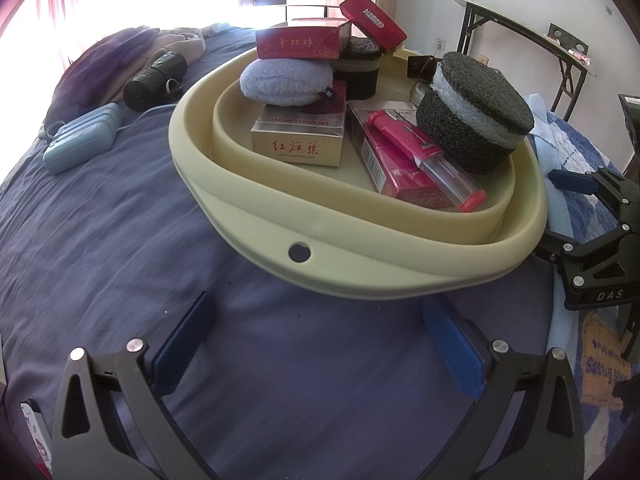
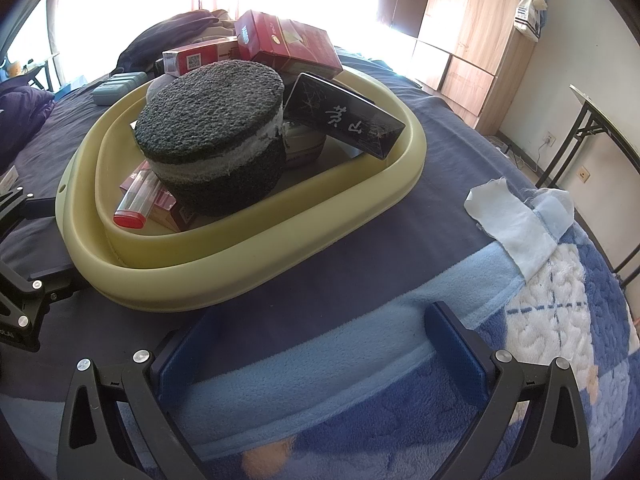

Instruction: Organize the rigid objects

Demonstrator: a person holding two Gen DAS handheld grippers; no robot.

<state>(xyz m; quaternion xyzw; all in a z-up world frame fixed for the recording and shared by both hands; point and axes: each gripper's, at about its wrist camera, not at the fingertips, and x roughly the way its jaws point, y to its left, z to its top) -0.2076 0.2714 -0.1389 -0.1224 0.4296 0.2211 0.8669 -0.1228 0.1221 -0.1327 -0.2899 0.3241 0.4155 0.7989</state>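
**Full basin on the bed, both grippers empty**

The pale yellow basin [image 1: 352, 276] sits on the dark blue bedsheet [image 1: 100, 240], crowded with boxes and pads. A large dark round sponge [image 2: 212, 120] hides much of what lies beneath it; under it only the ends of a pink box [image 1: 400, 168] and a clear tube with red caps [image 1: 444, 168] show. A gold box [image 1: 298, 142] carries a grey puff [image 1: 286, 80], with red boxes [image 1: 300, 42] stacked above. A black box [image 2: 344, 116] leans on the far rim. The left gripper [image 1: 324, 344] and right gripper [image 2: 320, 348] are both spread wide, holding nothing, just short of the basin.
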